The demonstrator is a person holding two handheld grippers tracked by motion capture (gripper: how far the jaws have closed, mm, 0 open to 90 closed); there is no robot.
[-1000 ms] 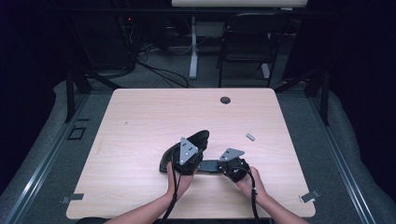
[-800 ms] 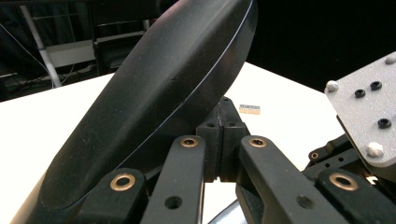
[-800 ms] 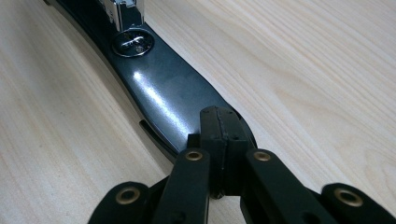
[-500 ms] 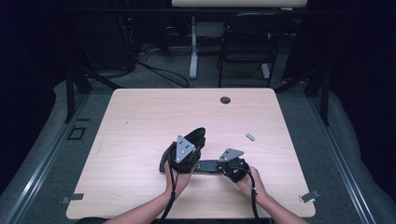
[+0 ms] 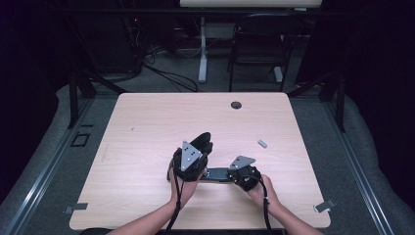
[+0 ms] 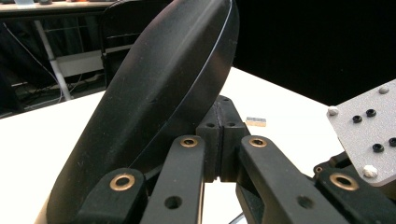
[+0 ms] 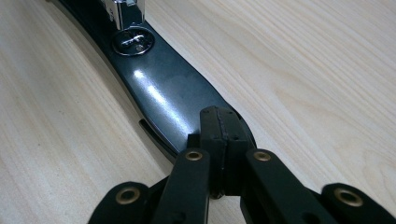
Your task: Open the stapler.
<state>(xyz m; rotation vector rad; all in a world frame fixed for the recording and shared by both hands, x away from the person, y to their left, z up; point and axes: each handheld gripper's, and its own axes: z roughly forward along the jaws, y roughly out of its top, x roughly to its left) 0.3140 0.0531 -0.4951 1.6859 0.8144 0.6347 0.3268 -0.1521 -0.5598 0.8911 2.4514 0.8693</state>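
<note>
A black stapler lies opened near the table's front edge. Its flat base [image 5: 217, 174] rests on the wood, and its curved top arm [image 5: 203, 141] is swung upward. My left gripper [image 5: 197, 150] is shut with nothing between its pads, which sit right beside the raised arm [image 6: 163, 93]. In the left gripper view the closed tips [image 6: 219, 116] stand to the right of that arm. My right gripper [image 5: 226, 174] is also shut, its tips [image 7: 222, 123] resting on the end of the glossy base [image 7: 159, 84], below the round metal anvil [image 7: 133, 42].
A small grey strip of staples [image 5: 263, 143] lies on the wooden table [image 5: 147, 127] to the right of the grippers, also seen as the strip [image 6: 256, 122]. A dark cable hole [image 5: 236, 105] sits at the far edge. A chair [image 5: 259, 39] stands beyond the table.
</note>
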